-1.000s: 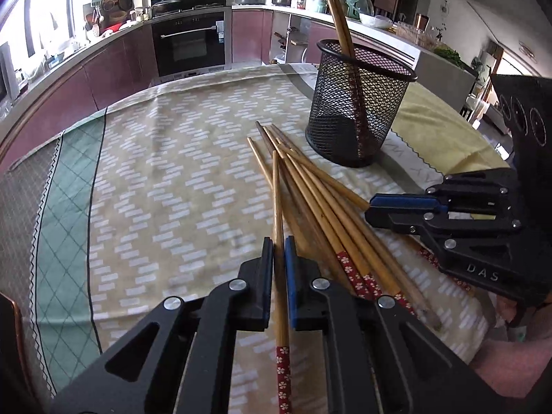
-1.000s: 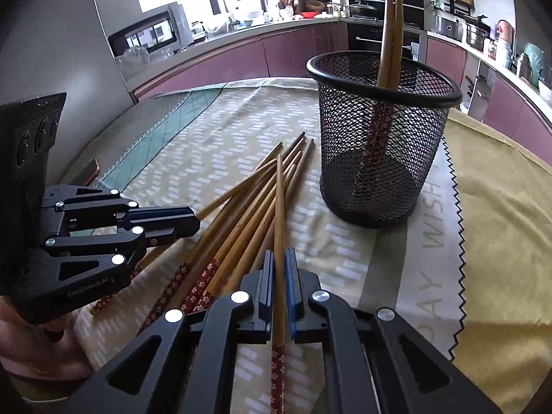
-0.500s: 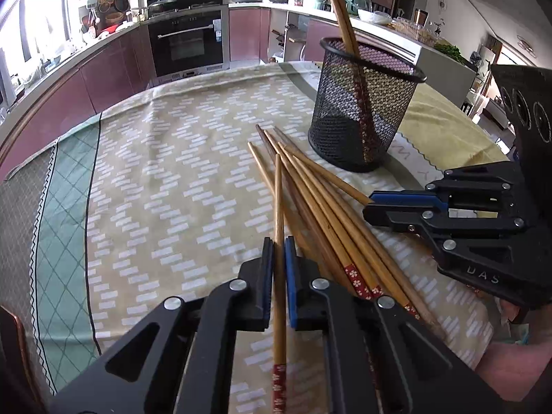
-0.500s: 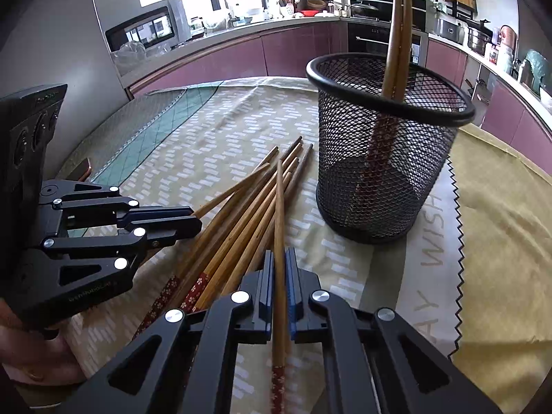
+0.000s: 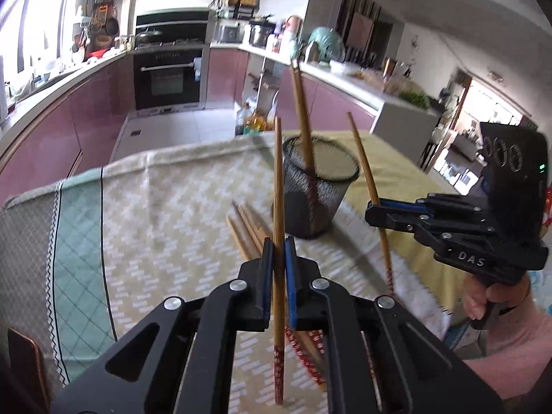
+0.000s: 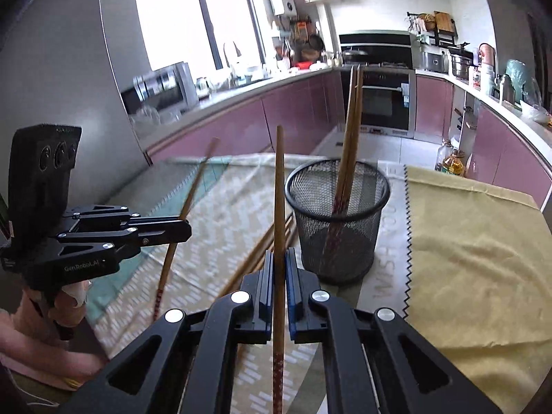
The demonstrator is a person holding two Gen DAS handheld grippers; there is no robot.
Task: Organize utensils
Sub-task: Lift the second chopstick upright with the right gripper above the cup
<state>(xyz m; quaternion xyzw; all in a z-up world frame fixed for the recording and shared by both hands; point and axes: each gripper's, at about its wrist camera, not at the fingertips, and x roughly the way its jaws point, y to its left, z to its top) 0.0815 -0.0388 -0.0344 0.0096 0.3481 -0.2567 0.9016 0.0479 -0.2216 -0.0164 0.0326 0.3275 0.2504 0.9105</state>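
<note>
- Left gripper (image 5: 279, 252) has its jaws clamped on one chopstick (image 5: 278, 186); right gripper (image 6: 280, 262) likewise on another (image 6: 279, 200), both clear of the counter (image 6: 465, 241).
- Light, stiff, smooth wood, likely to pivot; each is held low, near the patterned end.
- Mesh cup (image 6: 338, 220) just ahead holds two; the rest (image 5: 246, 227) lie beside it.

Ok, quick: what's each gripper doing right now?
Left gripper: shut on a chopstick.
Right gripper: shut on another chopstick.

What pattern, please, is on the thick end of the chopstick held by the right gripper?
Red with small pale flowers on the chopstick, clearest in the right wrist view.
</note>
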